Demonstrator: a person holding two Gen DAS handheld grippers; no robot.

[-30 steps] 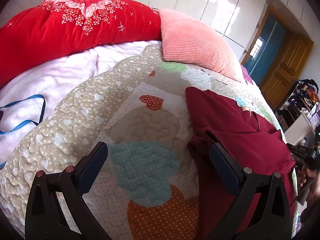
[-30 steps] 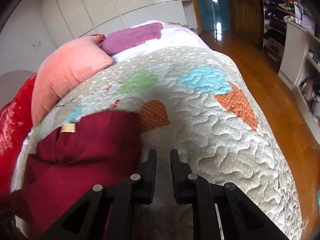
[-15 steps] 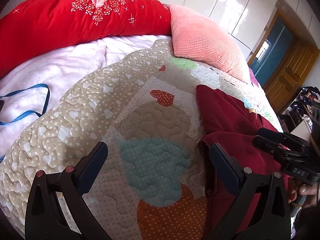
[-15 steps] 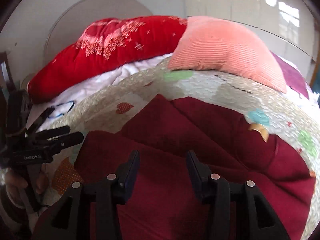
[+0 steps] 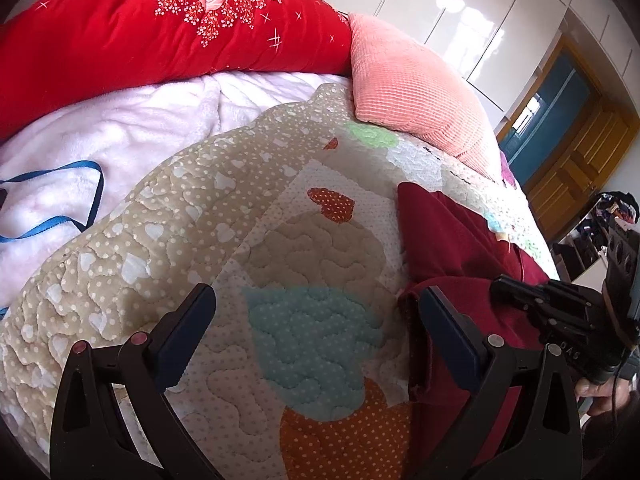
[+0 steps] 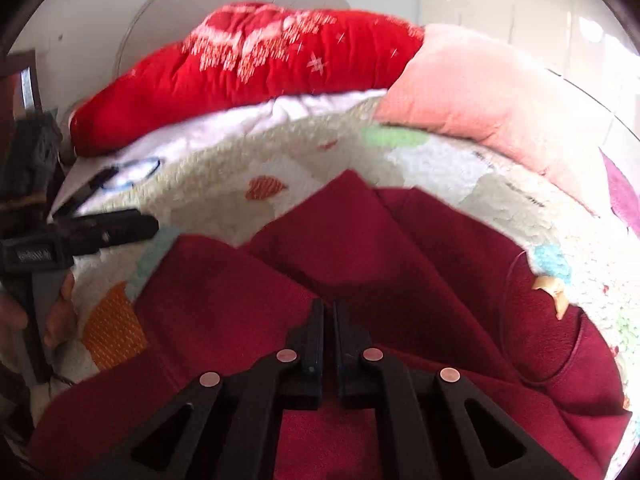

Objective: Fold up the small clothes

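A dark red garment (image 5: 452, 240) lies partly folded on the patterned quilt (image 5: 304, 264), also filling the lower right wrist view (image 6: 360, 264). My left gripper (image 5: 316, 312) is open and empty over the quilt, its right finger at the garment's left edge. My right gripper (image 6: 328, 312) is shut just above the garment's middle; no cloth shows between the fingers. The right gripper also shows in the left wrist view (image 5: 560, 316). The left gripper shows at the left of the right wrist view (image 6: 100, 232).
A red floral bolster (image 5: 168, 28) and a pink pillow (image 5: 416, 92) lie at the head of the bed. A white fleece blanket with a blue strap (image 5: 72, 200) lies to the left. A wooden door (image 5: 580, 168) and shelves stand at the right.
My right gripper swung from the bed's far side round over the red garment and closed from half open to shut. My left gripper crept slightly forward and stayed open.
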